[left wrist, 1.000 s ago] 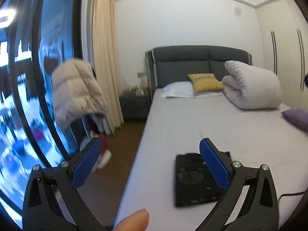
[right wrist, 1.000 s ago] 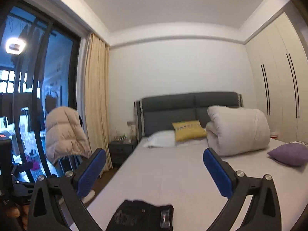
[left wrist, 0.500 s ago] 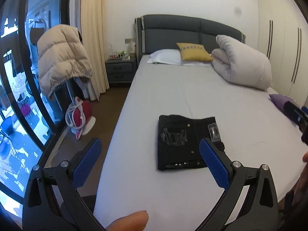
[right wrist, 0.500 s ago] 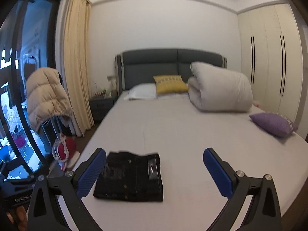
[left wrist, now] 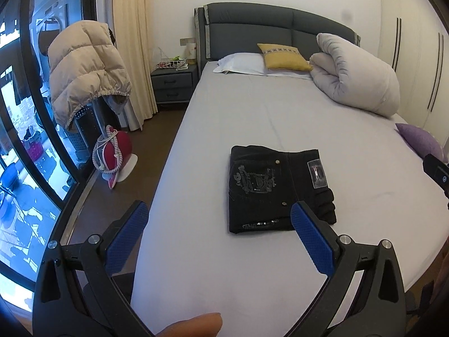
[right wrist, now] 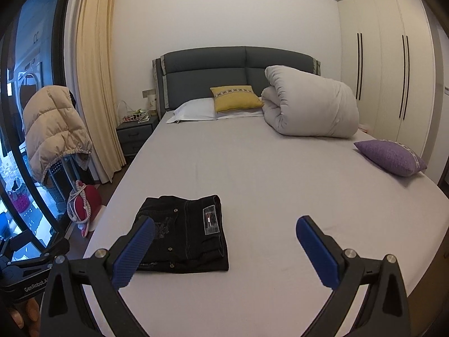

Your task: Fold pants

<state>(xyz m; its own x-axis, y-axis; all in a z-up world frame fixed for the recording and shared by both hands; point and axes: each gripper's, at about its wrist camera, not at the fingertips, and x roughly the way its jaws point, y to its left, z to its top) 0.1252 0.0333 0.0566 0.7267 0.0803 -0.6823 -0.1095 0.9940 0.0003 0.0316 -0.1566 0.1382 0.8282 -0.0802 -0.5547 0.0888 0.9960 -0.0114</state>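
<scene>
The bed (left wrist: 252,112) is being used as the folding surface, stretching away beyond both pairs of fingers. The pants (left wrist: 277,188) are lying on it as a compact black rectangle, already folded by the look of them, just beyond the left gripper (left wrist: 219,236) and ahead-left of the right gripper (right wrist: 224,241). Both grippers are being held spread wide and empty, apart from the cloth, probably because nothing is left to be grasped.
</scene>
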